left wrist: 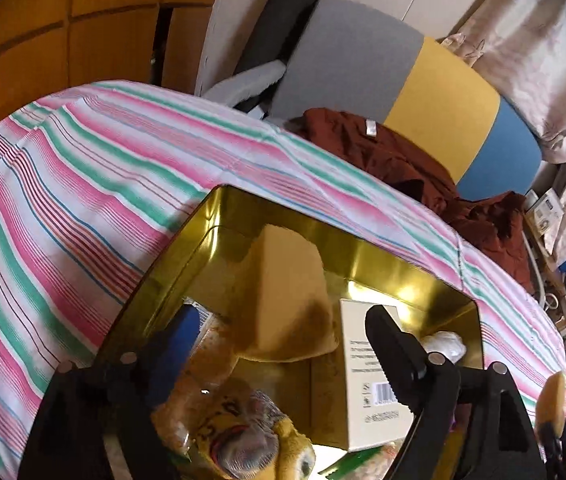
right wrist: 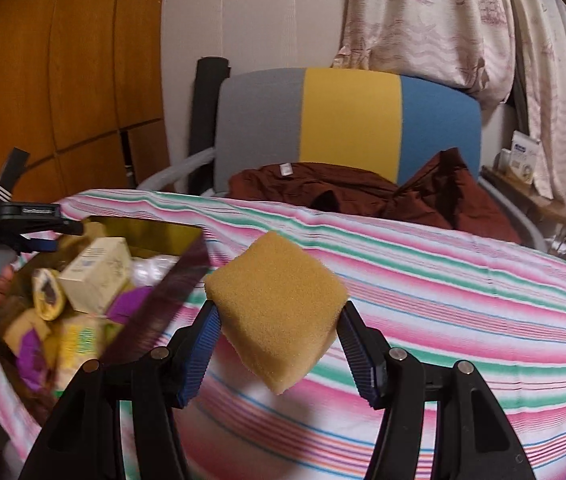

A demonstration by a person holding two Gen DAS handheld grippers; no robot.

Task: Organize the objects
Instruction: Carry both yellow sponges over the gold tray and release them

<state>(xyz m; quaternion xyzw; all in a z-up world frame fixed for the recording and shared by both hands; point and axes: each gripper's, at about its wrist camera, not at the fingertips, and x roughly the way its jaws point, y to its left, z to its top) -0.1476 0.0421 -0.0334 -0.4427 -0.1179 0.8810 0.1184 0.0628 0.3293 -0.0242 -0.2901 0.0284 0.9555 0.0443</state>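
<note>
My right gripper [right wrist: 277,336] is shut on a yellow sponge [right wrist: 277,312] and holds it above the striped cloth, right of the gold tin [right wrist: 151,229]. The tin [left wrist: 367,254] holds a cream box [left wrist: 367,364], another sponge [left wrist: 287,292], a yellow plush toy [left wrist: 243,444] and wrapped items. My left gripper [left wrist: 283,344] hangs open over the tin's contents, holding nothing. It also shows in the right wrist view [right wrist: 39,232] at the tin's left side.
The striped tablecloth [right wrist: 463,300] covers the table. A brown garment [right wrist: 363,192] lies at the far edge against a grey, yellow and blue chair back [right wrist: 347,120]. Curtains and a cluttered shelf [right wrist: 523,160] stand to the right.
</note>
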